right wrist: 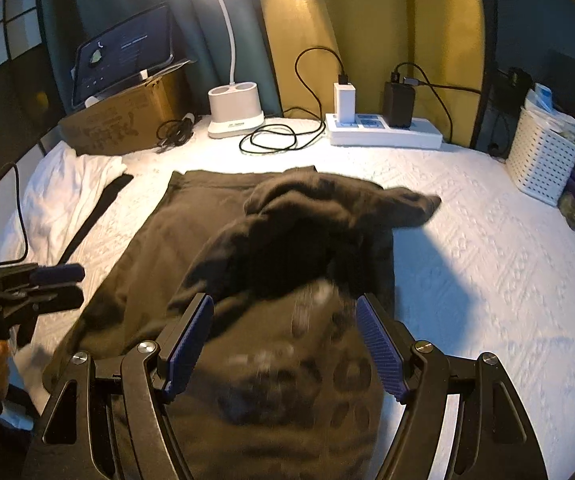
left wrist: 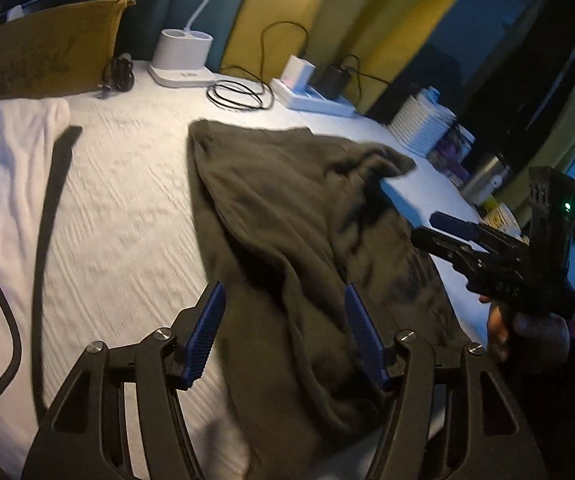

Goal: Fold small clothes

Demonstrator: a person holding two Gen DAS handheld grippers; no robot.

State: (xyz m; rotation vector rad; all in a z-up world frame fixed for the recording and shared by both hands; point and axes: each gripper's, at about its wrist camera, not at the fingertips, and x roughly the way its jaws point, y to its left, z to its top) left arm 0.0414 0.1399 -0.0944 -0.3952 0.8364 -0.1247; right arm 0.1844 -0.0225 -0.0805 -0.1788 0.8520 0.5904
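Note:
A dark olive garment (left wrist: 287, 216) lies spread on the white bedspread (left wrist: 127, 184), its upper part folded over in a loose heap (right wrist: 327, 216). A faint print (right wrist: 287, 364) shows on the near part. My left gripper (left wrist: 285, 334) hovers open over the garment's near left edge, with only loose cloth below its blue pads (left wrist: 207, 332). My right gripper (right wrist: 285, 338) stands open above the printed part and nothing is pinched. Each gripper shows in the other's view: the right gripper (left wrist: 441, 232) at the garment's right side, the left gripper (right wrist: 73, 285) at its left side.
A white cloth (right wrist: 67, 200) and a black strap (left wrist: 51, 220) lie to the left. Along the back stand a cardboard box (right wrist: 123, 116), a lamp base (right wrist: 235, 114), a coiled cable (right wrist: 271, 140) and a power strip (right wrist: 383, 132). A white basket (right wrist: 543, 160) stands right.

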